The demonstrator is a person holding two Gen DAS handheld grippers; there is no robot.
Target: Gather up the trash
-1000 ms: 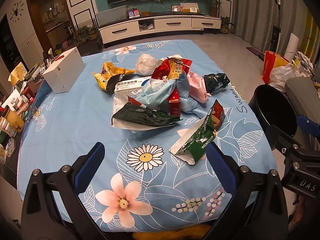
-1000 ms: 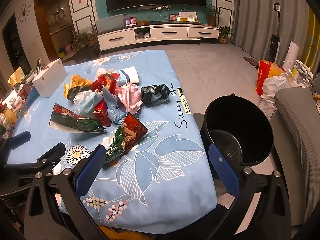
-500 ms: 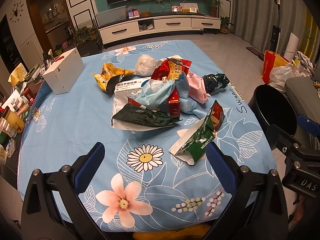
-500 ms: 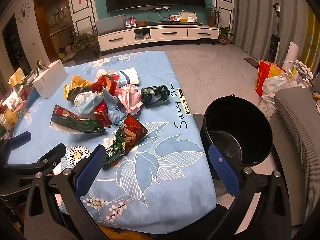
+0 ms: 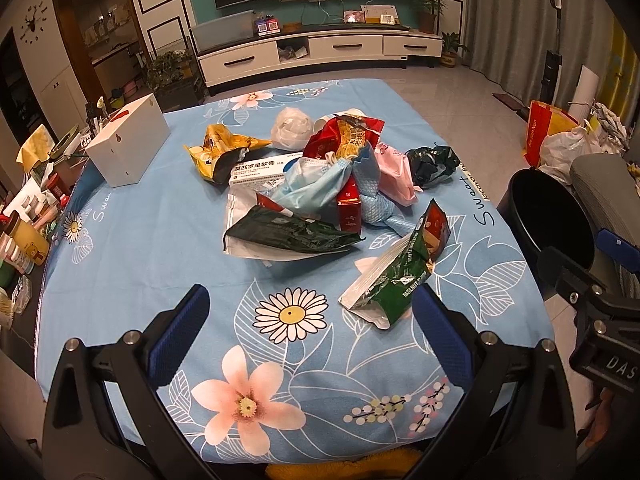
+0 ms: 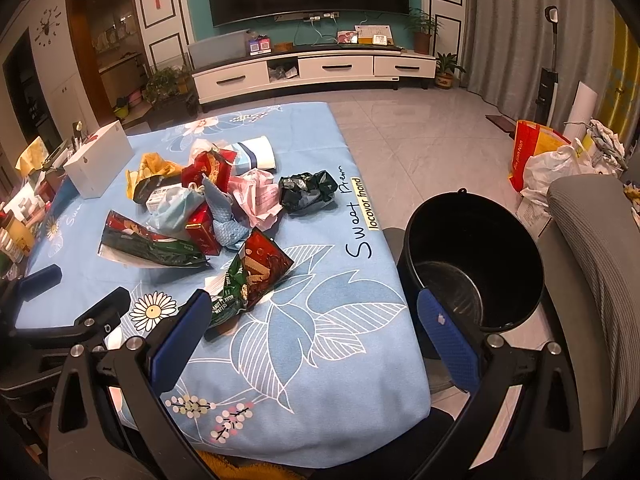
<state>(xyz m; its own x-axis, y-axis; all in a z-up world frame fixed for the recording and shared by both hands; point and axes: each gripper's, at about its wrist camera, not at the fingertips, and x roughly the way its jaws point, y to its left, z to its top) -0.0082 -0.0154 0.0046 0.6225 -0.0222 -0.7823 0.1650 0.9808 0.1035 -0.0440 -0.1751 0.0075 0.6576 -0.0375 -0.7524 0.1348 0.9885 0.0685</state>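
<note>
A heap of trash lies mid-table on a blue flowered cloth (image 5: 132, 248): a green wafer bag (image 5: 396, 276) nearest, a dark green wrapper (image 5: 288, 234), a red box (image 5: 348, 208), a blue mask (image 5: 316, 184), a pink bag (image 5: 394, 174), a crumpled dark bag (image 5: 432, 162), a yellow bag (image 5: 220, 150). A black bucket (image 6: 472, 256) stands on the floor right of the table. My left gripper (image 5: 310, 320) is open and empty above the table's near edge. My right gripper (image 6: 316, 328) is open and empty, above the table's near right corner, beside the bucket.
A white box (image 5: 130, 146) sits at the table's far left. Bottles and clutter (image 5: 24, 232) line the left side. A grey chair (image 6: 592, 264) stands right of the bucket. Shopping bags (image 6: 548, 160) lie on the floor behind it.
</note>
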